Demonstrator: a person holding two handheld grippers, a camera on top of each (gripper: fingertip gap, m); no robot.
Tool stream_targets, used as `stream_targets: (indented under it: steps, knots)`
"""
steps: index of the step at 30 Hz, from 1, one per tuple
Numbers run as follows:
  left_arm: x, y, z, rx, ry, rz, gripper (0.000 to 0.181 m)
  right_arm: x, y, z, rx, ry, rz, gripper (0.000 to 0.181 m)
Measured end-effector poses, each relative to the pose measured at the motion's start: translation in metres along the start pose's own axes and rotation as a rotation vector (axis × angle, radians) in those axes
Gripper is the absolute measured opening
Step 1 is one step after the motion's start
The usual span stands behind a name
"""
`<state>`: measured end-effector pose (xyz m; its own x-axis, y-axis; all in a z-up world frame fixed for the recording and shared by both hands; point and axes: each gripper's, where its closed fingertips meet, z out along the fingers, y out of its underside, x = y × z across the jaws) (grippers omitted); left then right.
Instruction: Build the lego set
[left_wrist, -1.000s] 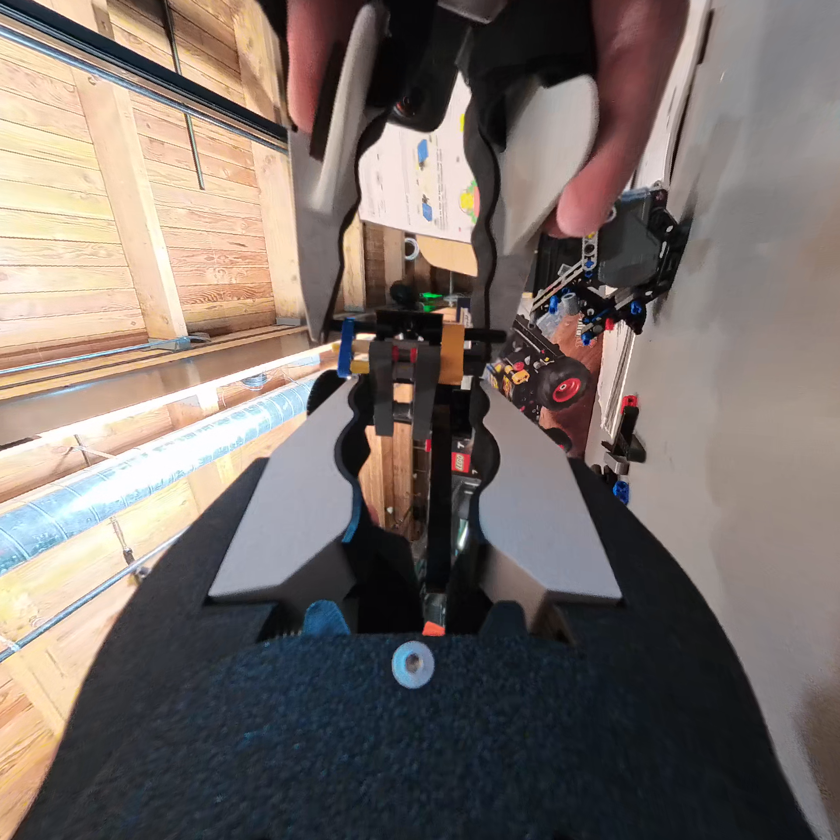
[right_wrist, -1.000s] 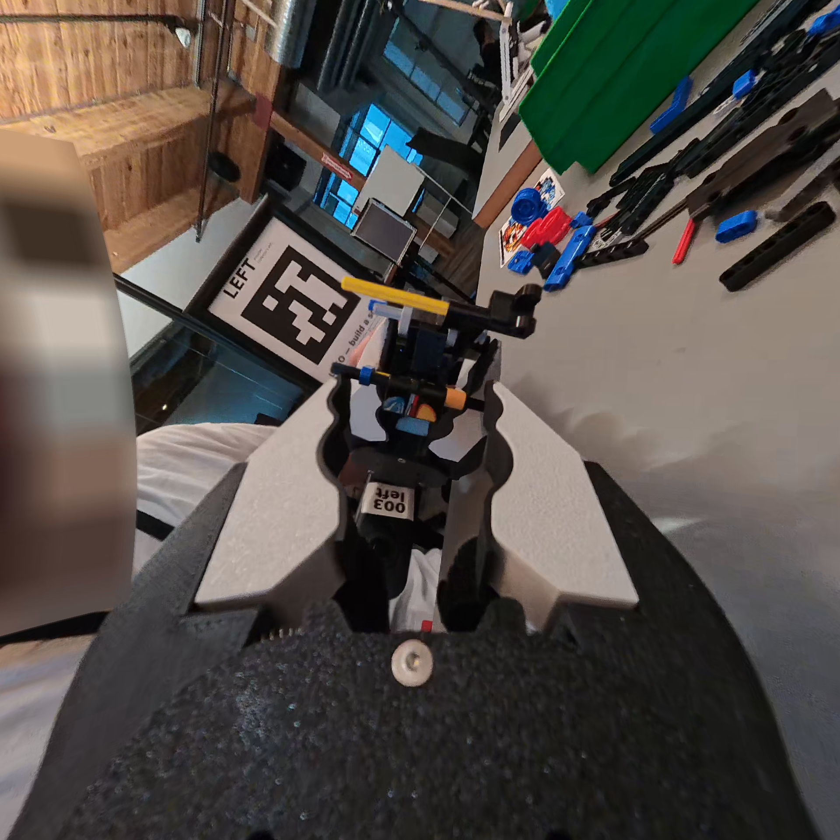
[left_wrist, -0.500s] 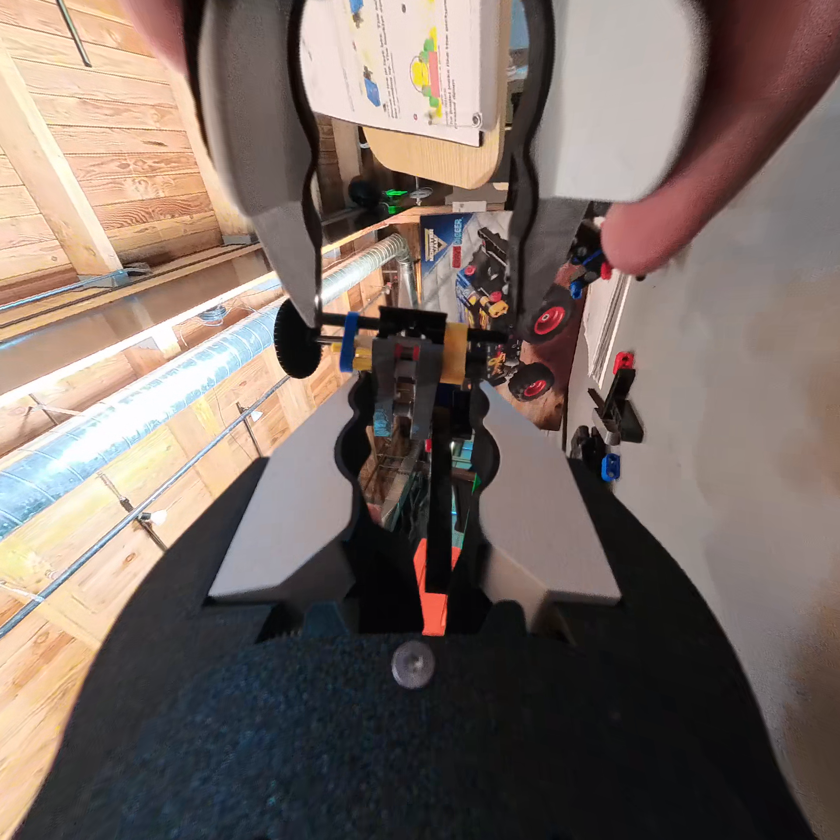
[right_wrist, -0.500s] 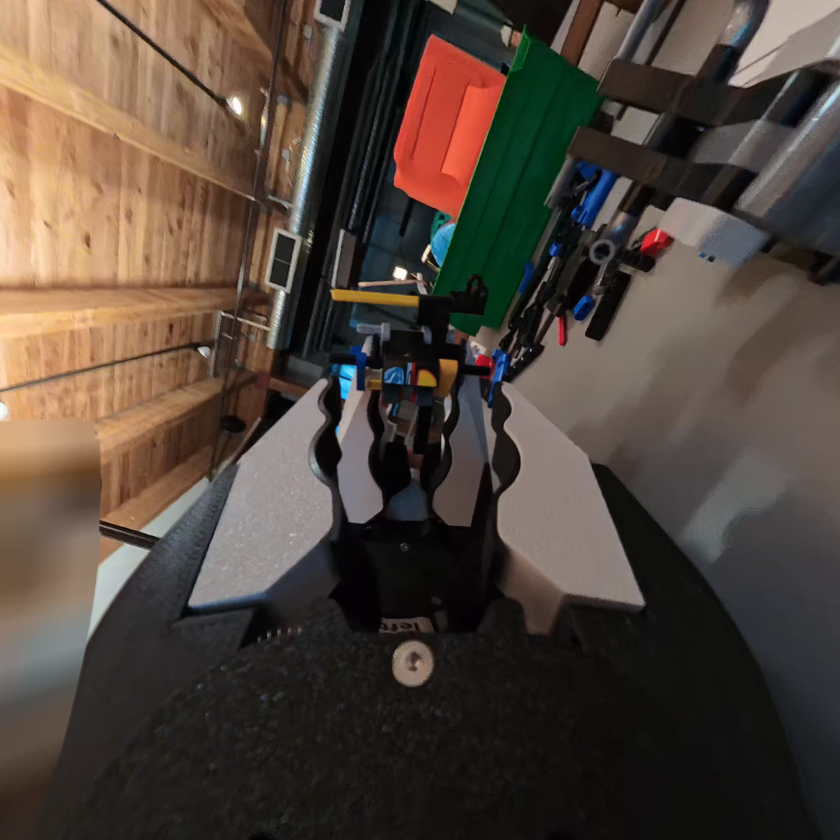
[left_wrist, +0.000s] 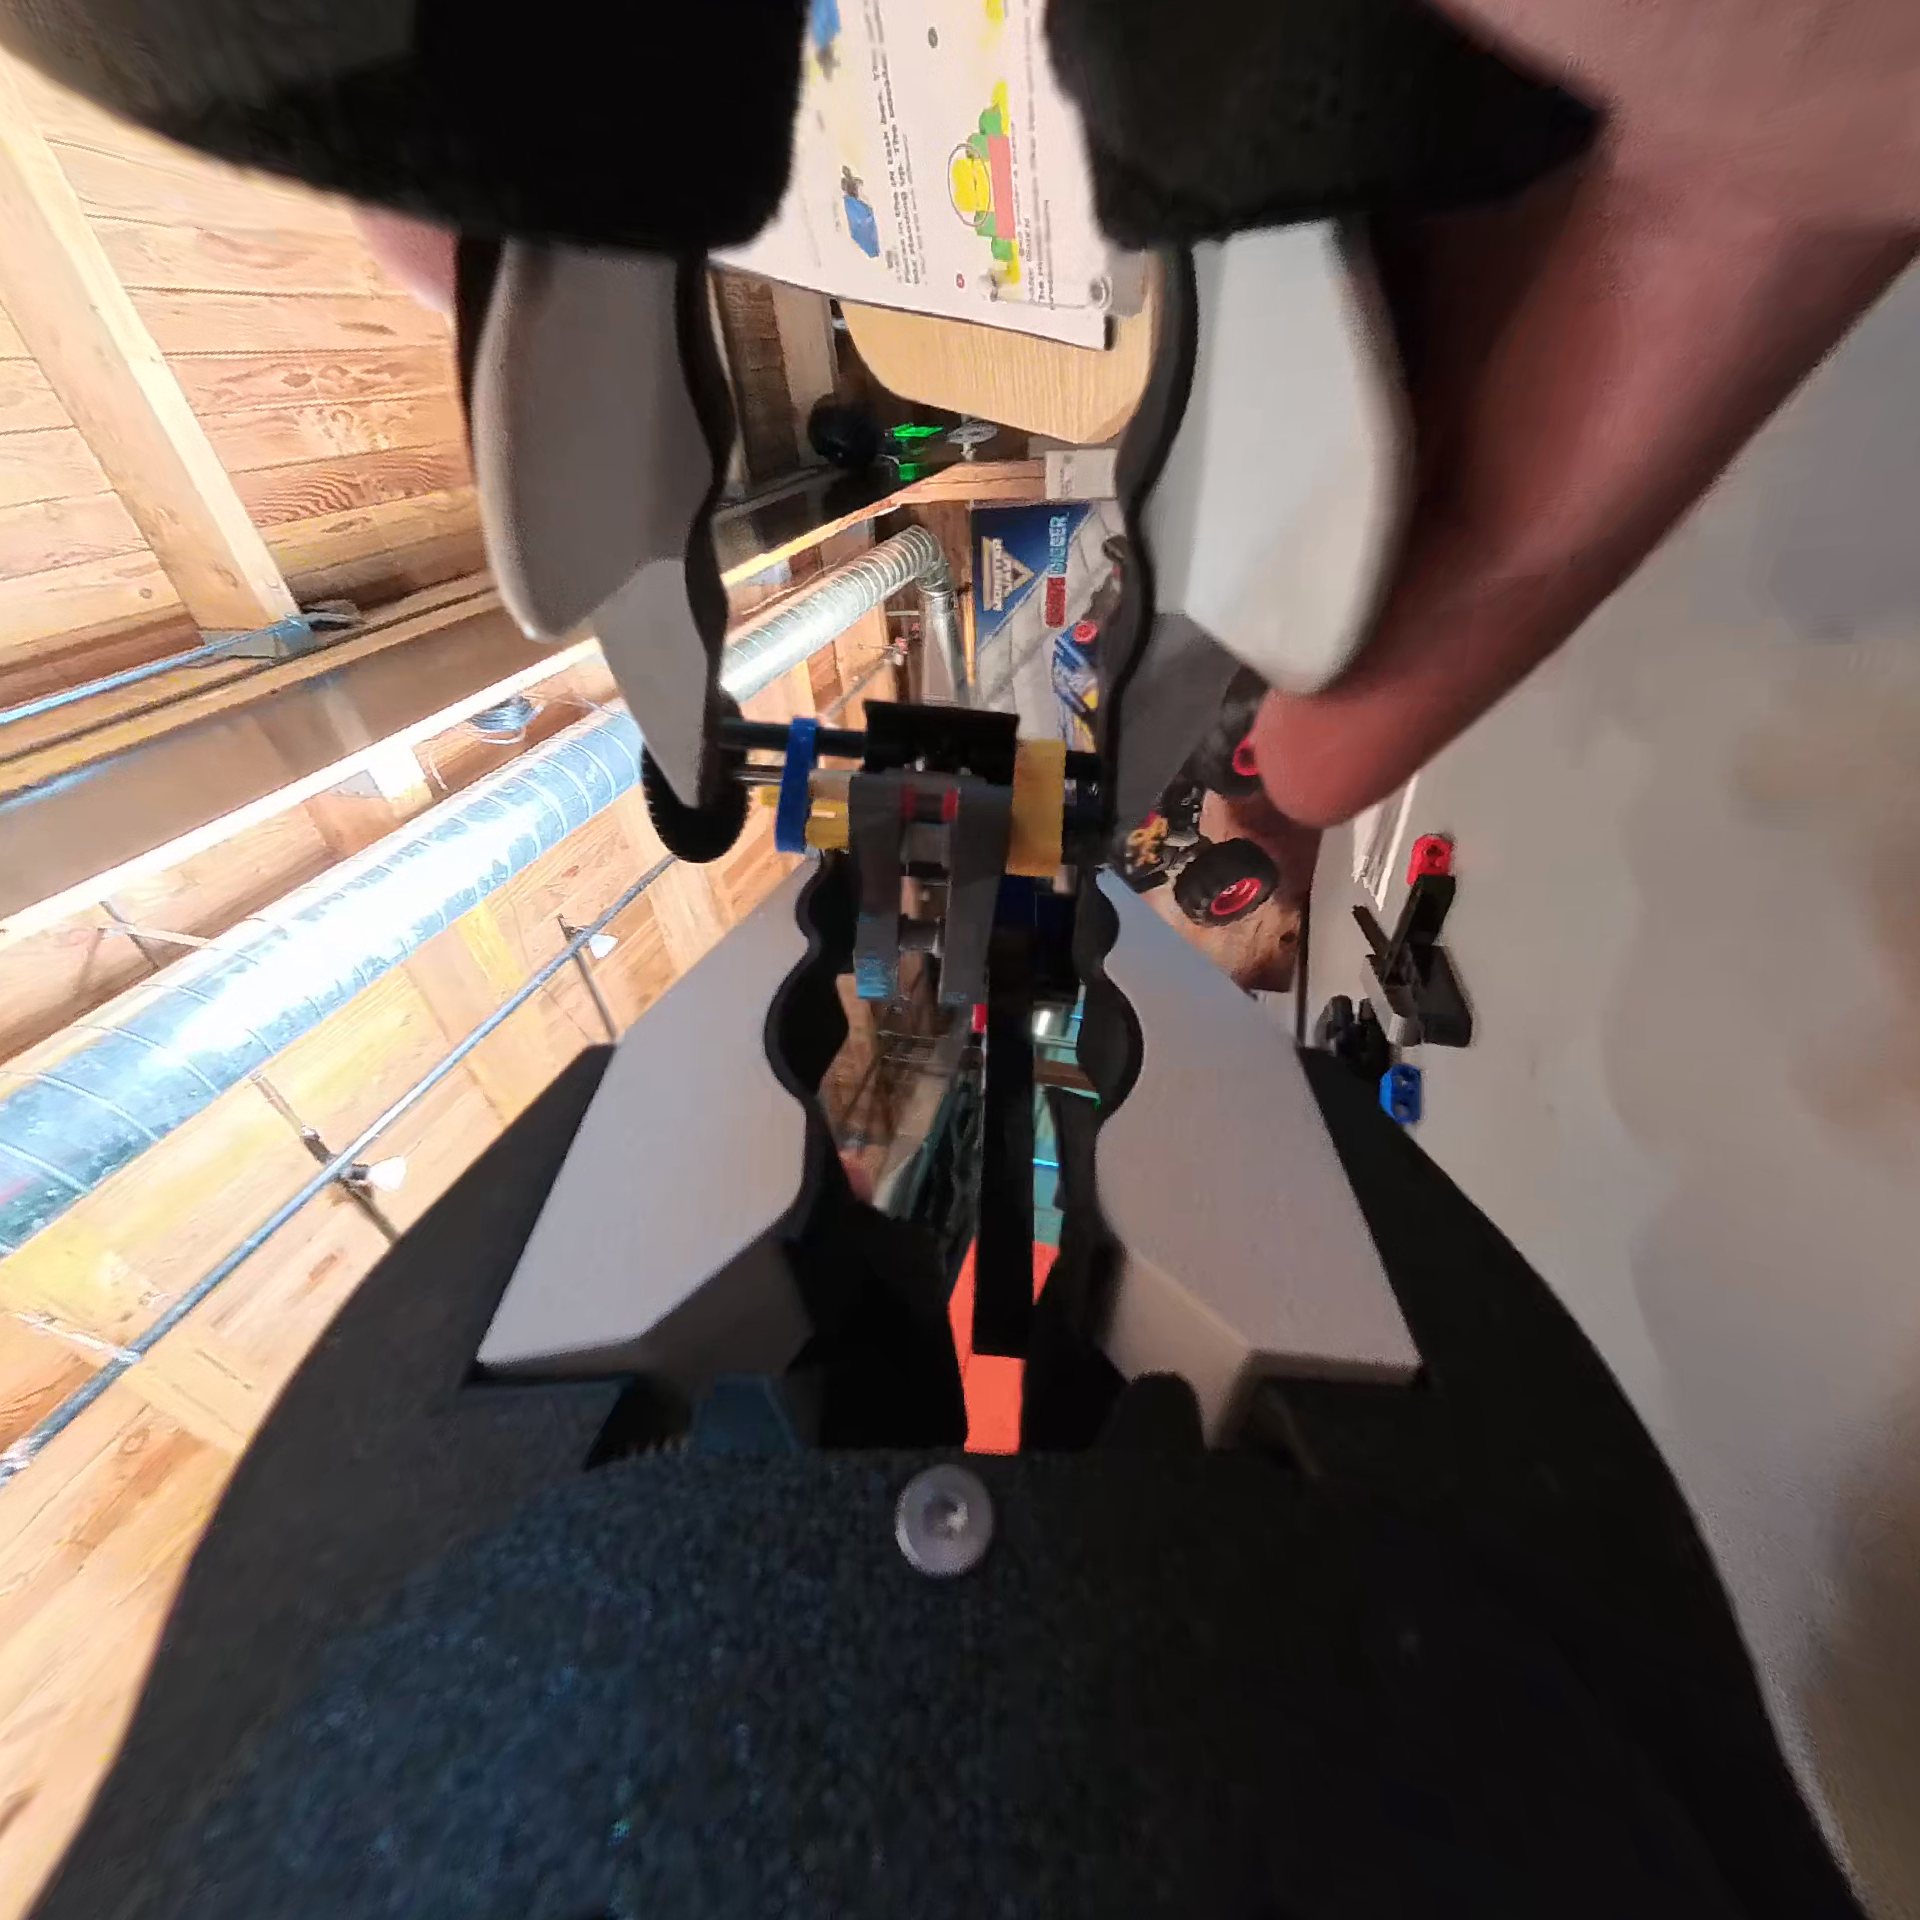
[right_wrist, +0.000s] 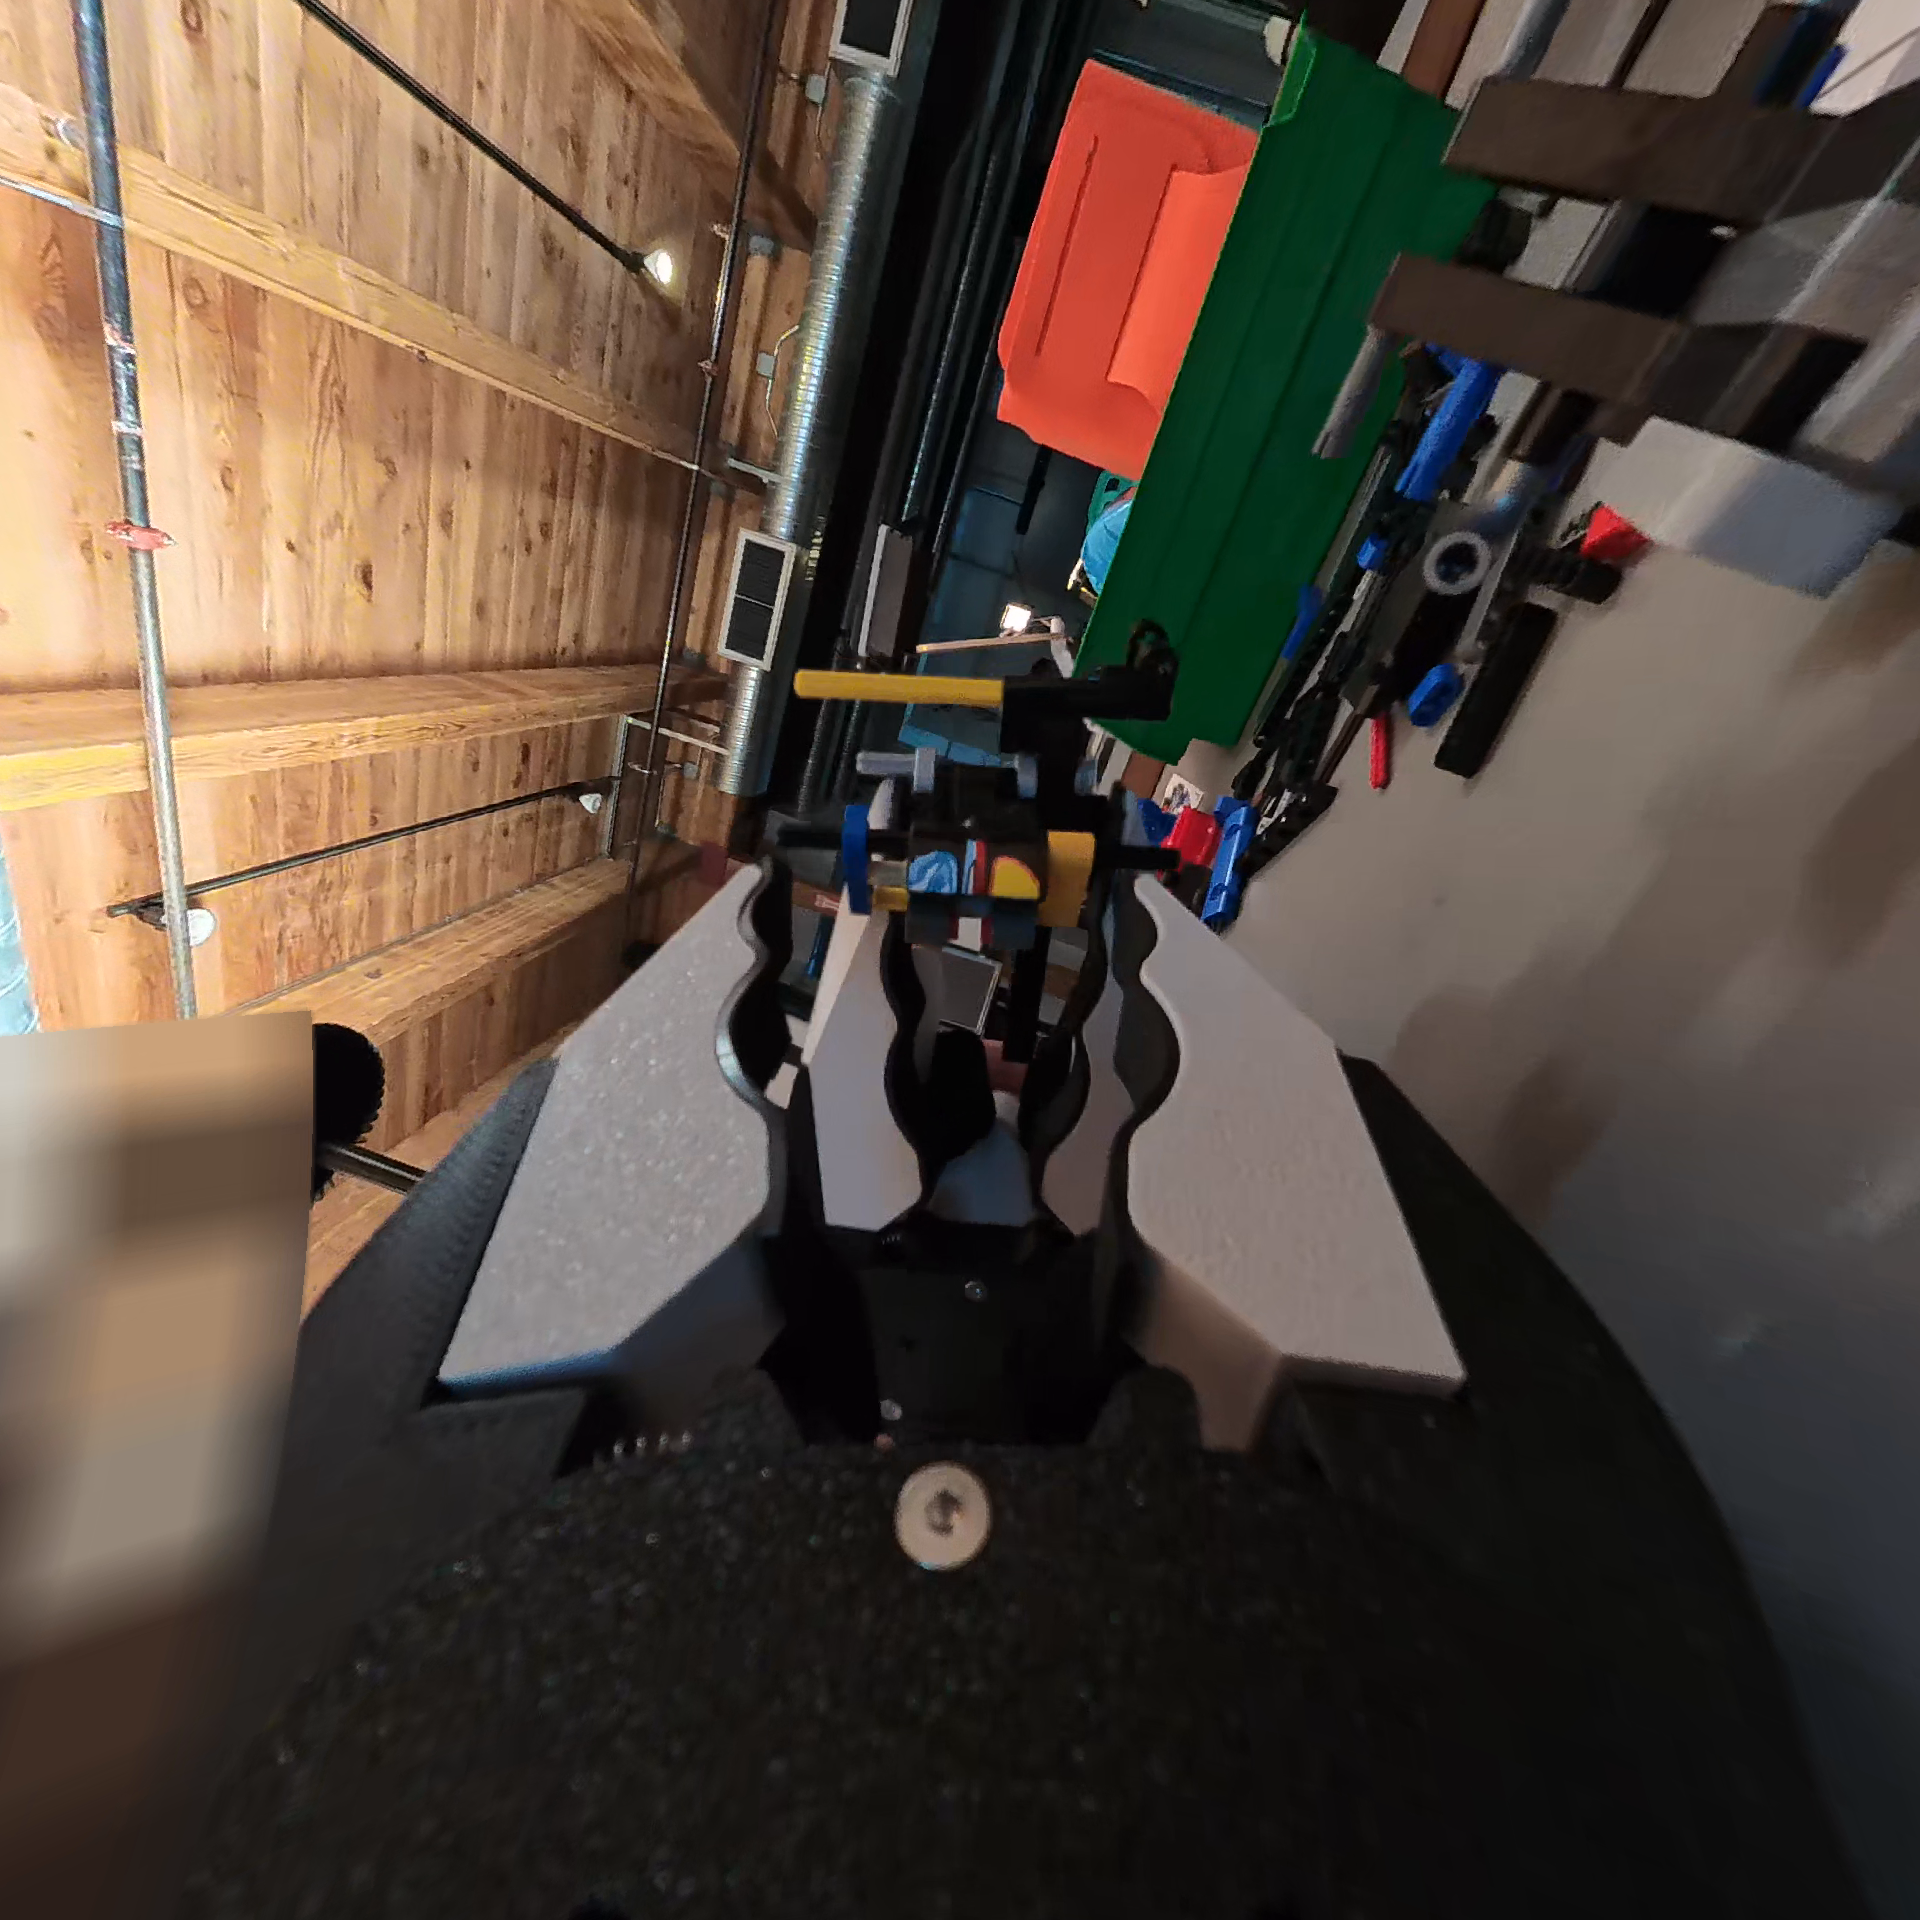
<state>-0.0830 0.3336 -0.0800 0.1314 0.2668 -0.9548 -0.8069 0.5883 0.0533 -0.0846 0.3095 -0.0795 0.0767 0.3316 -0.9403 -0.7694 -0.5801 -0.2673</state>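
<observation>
A small lego assembly (left_wrist: 925, 821) of black, grey, yellow and blue parts is held in the air between both grippers. My left gripper (left_wrist: 951, 894) is shut on its grey and black lower part. My right gripper (left_wrist: 904, 779) reaches in from the top of the left wrist view, and its tips press the two ends of the black cross axle, with a black gear (left_wrist: 691, 821) at one end. In the right wrist view the assembly (right_wrist: 977, 862) sits between my right gripper (right_wrist: 945, 894) tips, with the left gripper (right_wrist: 977, 935) behind it. A yellow axle (right_wrist: 894, 686) sticks out on top.
The grey table (left_wrist: 1662, 935) is at the right, with loose black, red and blue pieces (left_wrist: 1413, 966), the set's box (left_wrist: 1205, 862) and an instruction sheet (left_wrist: 966, 177). A green bin (right_wrist: 1278, 416), an orange bin (right_wrist: 1112, 281) and several loose parts (right_wrist: 1455, 623) lie farther off. Both grippers' tips are close together, under 4 cm apart.
My right gripper has come closer and closed over the axle ends of the assembly. Both grippers have tilted, so the background has swung round.
</observation>
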Motion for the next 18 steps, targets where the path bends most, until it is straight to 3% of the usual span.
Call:
stream_targets:
  steps: [4,8,9,12,15,18]
  knots:
    - [0.001,-0.003,-0.002,0.007,0.010,-0.018,0.041,0.003,0.001,0.000,-0.032,0.017,-0.009,0.045]
    - [0.002,-0.013,-0.008,0.062,0.018,-0.090,0.035,0.003,-0.002,-0.002,-0.073,0.053,-0.123,0.044]
    - [0.006,-0.016,-0.011,0.077,0.043,-0.096,0.050,0.003,-0.005,-0.003,-0.076,0.059,-0.155,0.044]
    - [0.003,-0.033,-0.035,0.176,0.102,-0.179,0.061,0.002,-0.012,-0.008,-0.122,0.126,-0.331,0.043]
    - [-0.015,-0.049,-0.073,0.348,0.256,-0.412,0.064,-0.009,-0.022,-0.016,-0.185,0.148,-0.513,0.043]
    - [-0.036,-0.044,-0.082,0.463,0.570,-0.856,0.064,-0.035,-0.026,-0.025,-0.258,0.068,-0.730,0.044]
